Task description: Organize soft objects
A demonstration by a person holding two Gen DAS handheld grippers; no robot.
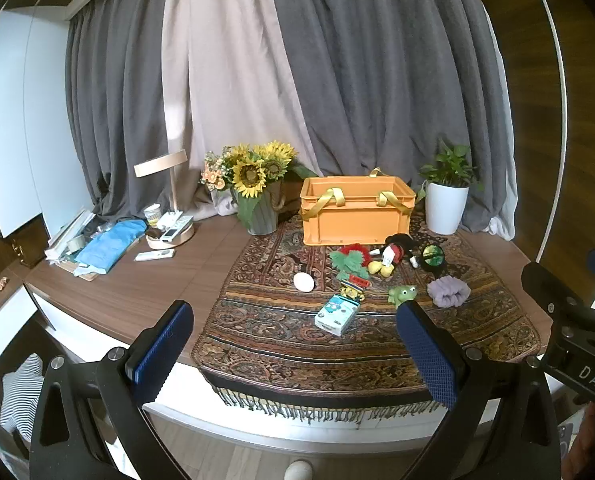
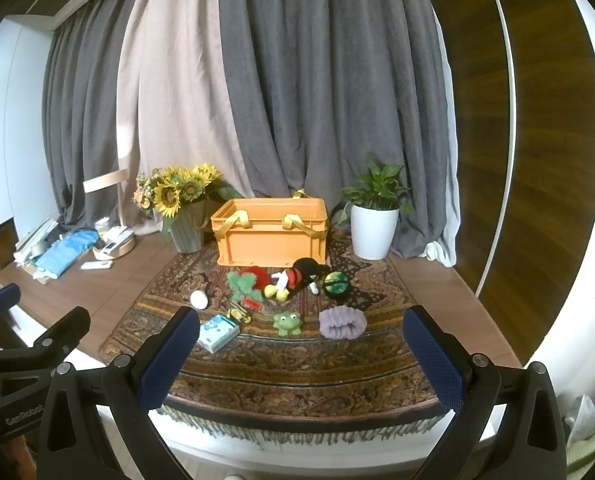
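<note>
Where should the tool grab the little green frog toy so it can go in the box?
Grip the small green frog toy across its sides, just under its bulging eyes, coming from above and from the table's near edge. It sits upright facing that edge, with free patterned cloth on both sides, so the fingers likely fit.

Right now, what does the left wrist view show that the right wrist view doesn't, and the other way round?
Only the left wrist view shows striped fabric at the lower left, below the counter. Only the right wrist view shows crumpled white plastic at the lower right. Both show the orange crate, the sunflowers, the potted plant, the frog, the purple band, and both grippers open: left, right.
</note>
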